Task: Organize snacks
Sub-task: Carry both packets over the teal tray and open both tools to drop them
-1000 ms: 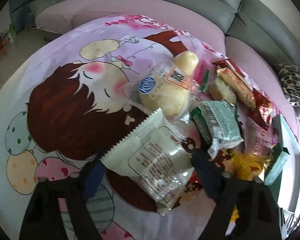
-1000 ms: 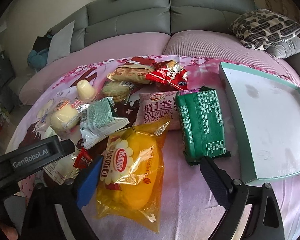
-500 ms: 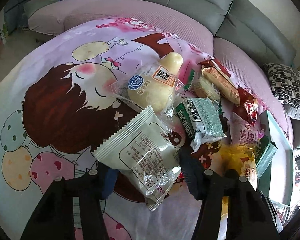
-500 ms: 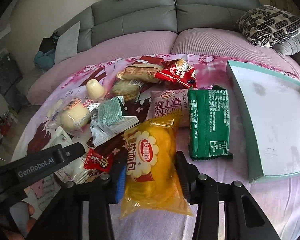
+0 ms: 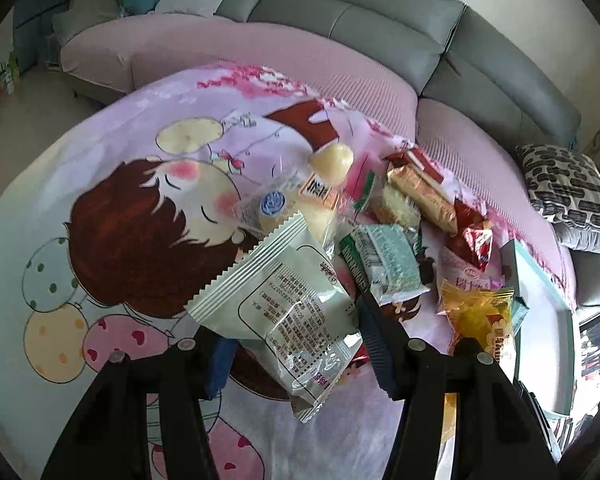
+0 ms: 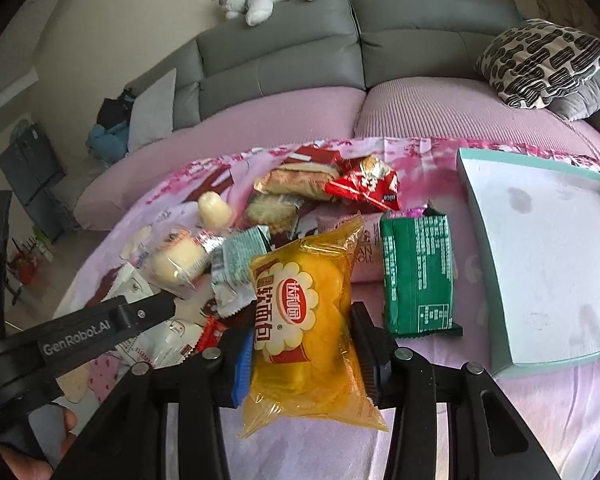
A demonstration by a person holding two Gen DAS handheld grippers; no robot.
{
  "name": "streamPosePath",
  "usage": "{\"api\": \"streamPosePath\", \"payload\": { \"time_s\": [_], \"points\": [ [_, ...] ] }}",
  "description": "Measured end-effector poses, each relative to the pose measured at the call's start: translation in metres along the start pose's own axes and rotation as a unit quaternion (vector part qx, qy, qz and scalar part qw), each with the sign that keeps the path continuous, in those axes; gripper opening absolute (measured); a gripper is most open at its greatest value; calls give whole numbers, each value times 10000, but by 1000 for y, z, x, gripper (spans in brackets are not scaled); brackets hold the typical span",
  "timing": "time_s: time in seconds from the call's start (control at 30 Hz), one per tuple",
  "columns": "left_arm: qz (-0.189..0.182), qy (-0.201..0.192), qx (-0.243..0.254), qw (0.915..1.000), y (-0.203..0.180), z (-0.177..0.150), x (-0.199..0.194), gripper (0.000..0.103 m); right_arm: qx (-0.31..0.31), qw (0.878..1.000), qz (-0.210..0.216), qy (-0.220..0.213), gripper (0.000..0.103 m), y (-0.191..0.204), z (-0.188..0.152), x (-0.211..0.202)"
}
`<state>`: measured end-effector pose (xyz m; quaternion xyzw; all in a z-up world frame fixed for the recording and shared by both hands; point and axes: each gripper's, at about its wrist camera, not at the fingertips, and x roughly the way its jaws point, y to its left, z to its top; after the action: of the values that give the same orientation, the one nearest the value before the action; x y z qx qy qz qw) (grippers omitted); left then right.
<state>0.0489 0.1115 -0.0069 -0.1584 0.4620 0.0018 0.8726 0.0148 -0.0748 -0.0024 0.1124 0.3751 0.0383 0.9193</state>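
Right wrist view takes in the grey sofa (image 6: 340, 52) at the back and, in front of it, the pink bed with its cartoon-printed sheet (image 6: 440, 432), which carries everything. Toward the sheet's right edge lies the teal tray (image 6: 474, 216), shallow and with nothing in it. Just beside the tray's left wall sits a green packet (image 6: 418, 276), its long axis running toward the sofa. Left of that, the right gripper (image 6: 300, 354) has clamped its jaws on the yellow bread bag (image 6: 304, 320), pressing in on both long sides near the bag's lower half; the bag's long axis runs away from the camera, along the fingers.

Left wrist view shows the left gripper (image 5: 296, 344) with its jaws pinching a pale white packet (image 5: 284, 304), which looks lifted off the sheet, its serrated end tipped up and to the left. Behind it the rest of the snack pile (image 5: 400, 220) is strewn toward the sheet's right side.

The tray lies to the right of both tools, and the right hand is plainly the nearer, with only the green packet between its bag and the tray wall. As I judge it, the bag needs to be lifted and carried rightward over that wall. The smaller snacks stay untouched for now.
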Motion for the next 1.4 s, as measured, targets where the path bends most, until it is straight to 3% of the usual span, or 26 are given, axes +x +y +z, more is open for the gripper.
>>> {"api": "streamPosePath", "payload": {
  "time_s": [0.4,0.77,1.0,1.4],
  "points": [
    [-149,-314,225,9991,-20,6,-22,59,79,9985,85,-528,46,-9,9,-27],
    [-515,-455,907,9935,-77,-2,-32,59,539,9910,-679,-1019,46,-68,25,-66],
    [-822,-424,1602,9827,-134,-13,-31,59,964,9807,-1243,-1163,46,-120,28,-87],
    [-1431,131,2678,9527,-240,-31,0,59,1643,9600,-2070,-929,46,-206,26,-99]
  ]
}}
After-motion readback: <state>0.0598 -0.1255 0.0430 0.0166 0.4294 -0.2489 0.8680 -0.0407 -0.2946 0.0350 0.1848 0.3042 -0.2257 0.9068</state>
